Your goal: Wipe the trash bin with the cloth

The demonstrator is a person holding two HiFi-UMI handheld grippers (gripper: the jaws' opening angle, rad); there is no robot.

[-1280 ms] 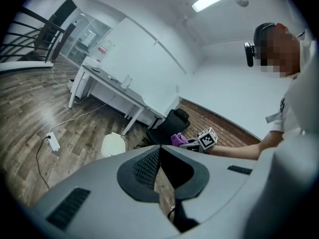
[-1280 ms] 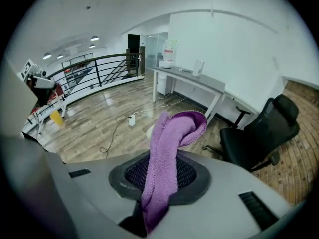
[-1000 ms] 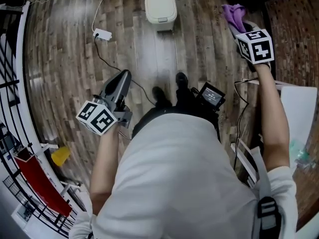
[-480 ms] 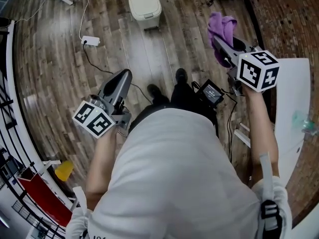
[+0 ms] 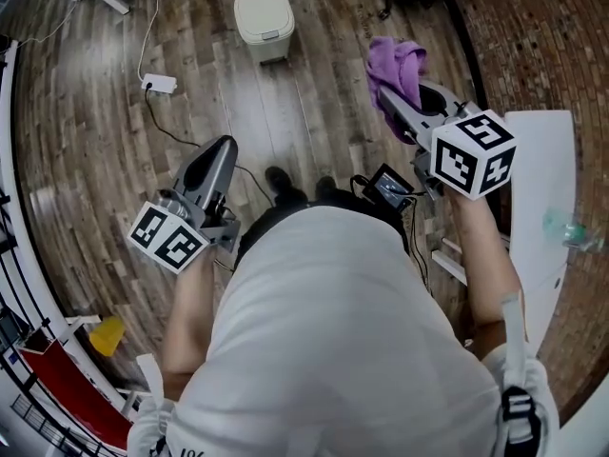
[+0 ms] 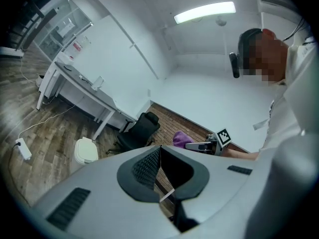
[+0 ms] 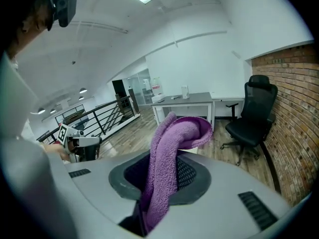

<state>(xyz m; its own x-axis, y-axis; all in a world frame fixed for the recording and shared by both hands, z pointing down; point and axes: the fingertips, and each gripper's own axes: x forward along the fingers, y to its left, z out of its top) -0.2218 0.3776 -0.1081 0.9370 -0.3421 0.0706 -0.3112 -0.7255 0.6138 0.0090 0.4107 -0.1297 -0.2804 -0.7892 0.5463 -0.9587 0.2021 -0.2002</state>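
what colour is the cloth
Purple. The cloth shows best in the right gripper view.

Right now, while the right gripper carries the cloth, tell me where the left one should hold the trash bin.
Probably the lid's near edge, coming from above with the left gripper. The trash bin stands upright, lid closed, its rounded body likely too broad for the jaws; the lid rim is the thinnest part.
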